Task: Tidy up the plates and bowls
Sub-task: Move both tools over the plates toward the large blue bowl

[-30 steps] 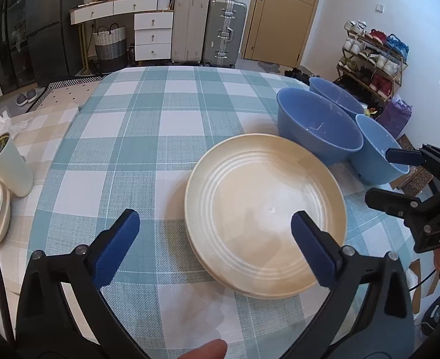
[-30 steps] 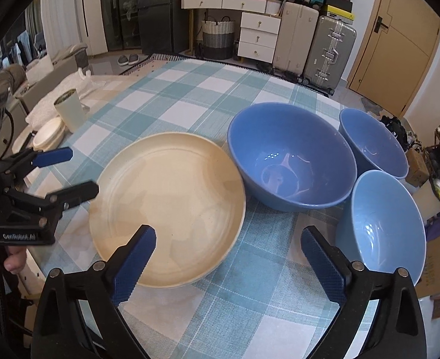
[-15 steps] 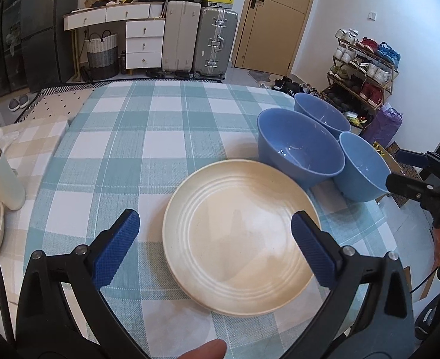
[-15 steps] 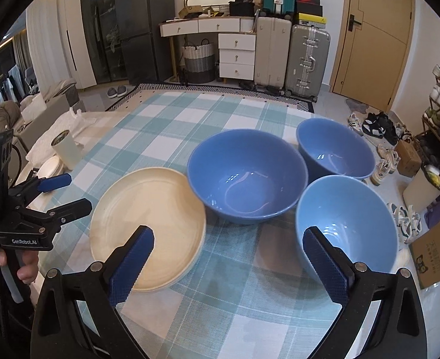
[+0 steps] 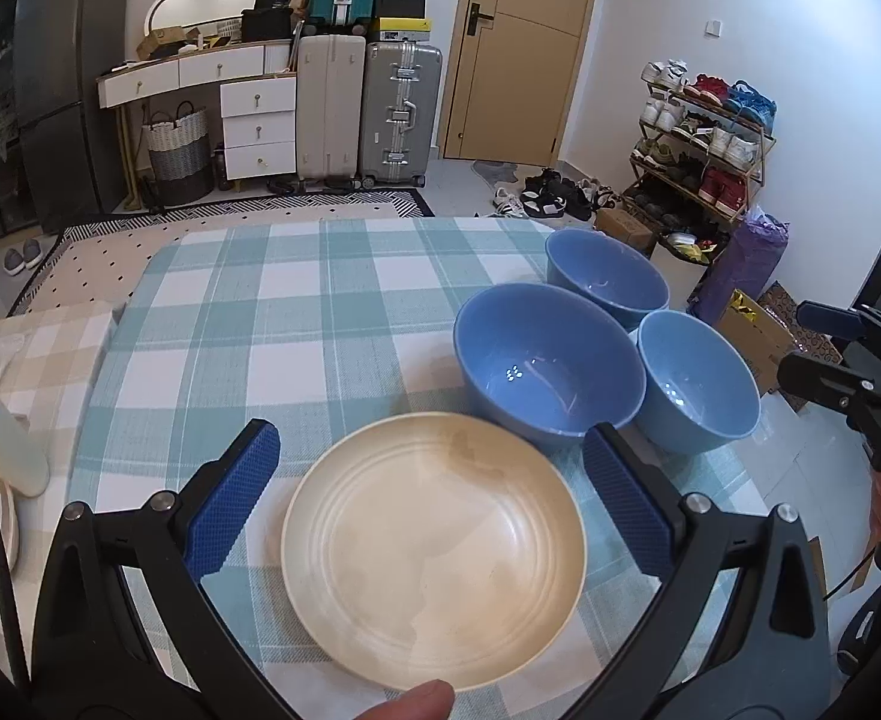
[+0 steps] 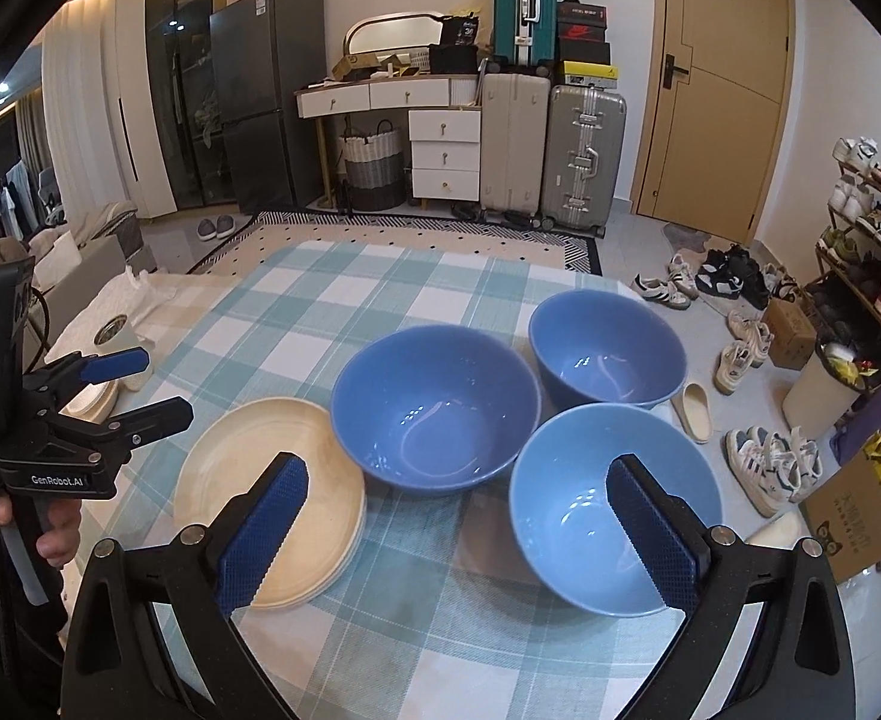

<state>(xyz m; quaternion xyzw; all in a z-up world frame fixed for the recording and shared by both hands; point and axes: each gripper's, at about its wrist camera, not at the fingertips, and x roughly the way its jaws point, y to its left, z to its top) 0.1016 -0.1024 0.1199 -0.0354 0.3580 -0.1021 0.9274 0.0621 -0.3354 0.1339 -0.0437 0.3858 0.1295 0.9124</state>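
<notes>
Both tools agape, empty: L tool [image 5: 431, 501] over cream plates [image 5: 434, 546], R tool [image 6: 458, 531] nr blue bowls [image 6: 434, 405].

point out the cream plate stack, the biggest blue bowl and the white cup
cream plate stack [image 5: 434, 546], left wrist view, top plate's centre
biggest blue bowl [image 6: 434, 408], right wrist view, inner wall
white cup [image 5: 11, 450], left wrist view, side wall

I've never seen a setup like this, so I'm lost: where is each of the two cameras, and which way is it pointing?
Left wrist view: rides on the left tool, facing forward across the checked tablecloth at the round cream plate; its two blue-padded fingers and a fingertip show.
Right wrist view: rides on the right tool, open, facing the three round blue bowls; its own fingers show.
Shared: both see the plate, the largest blue bowl and each other's tool.
</notes>
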